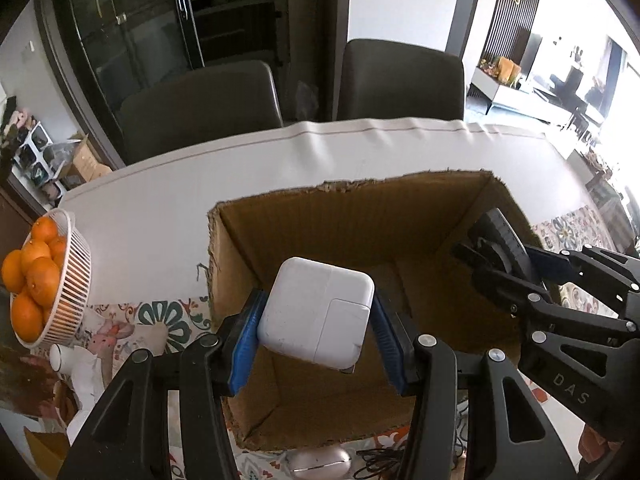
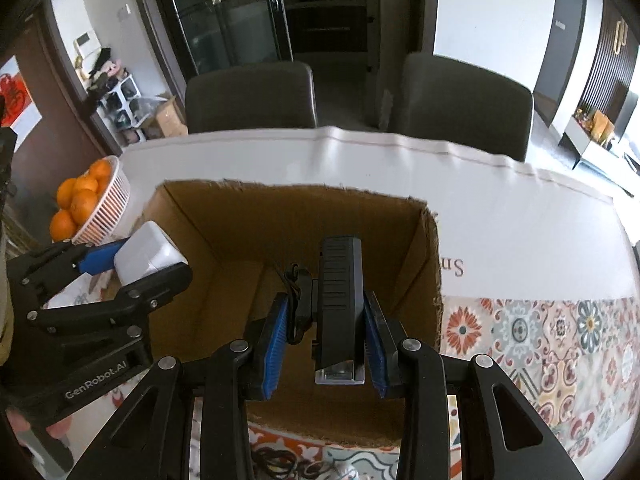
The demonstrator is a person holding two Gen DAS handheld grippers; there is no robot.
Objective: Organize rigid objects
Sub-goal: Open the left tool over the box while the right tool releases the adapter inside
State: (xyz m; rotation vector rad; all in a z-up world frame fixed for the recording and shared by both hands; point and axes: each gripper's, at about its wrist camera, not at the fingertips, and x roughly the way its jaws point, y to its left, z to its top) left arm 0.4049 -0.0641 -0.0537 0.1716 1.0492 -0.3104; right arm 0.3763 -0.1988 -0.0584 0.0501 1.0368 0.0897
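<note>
Hanging over the open cardboard box (image 1: 340,240) at the table's near edge, the white charger (image 1: 316,312) is clamped in the left tool (image 1: 316,332). A black stapler-like device (image 2: 340,300), long axis pointing away, is gripped by the right tool (image 2: 326,344). Both are held directly above the box floor, so only lowering is judged necessary.

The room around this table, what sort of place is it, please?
Most likely a home dining room: two upholstered chairs stand at the far side of a covered table, a basket of oranges sits on it, and a glass-door cabinet stands behind.
</note>
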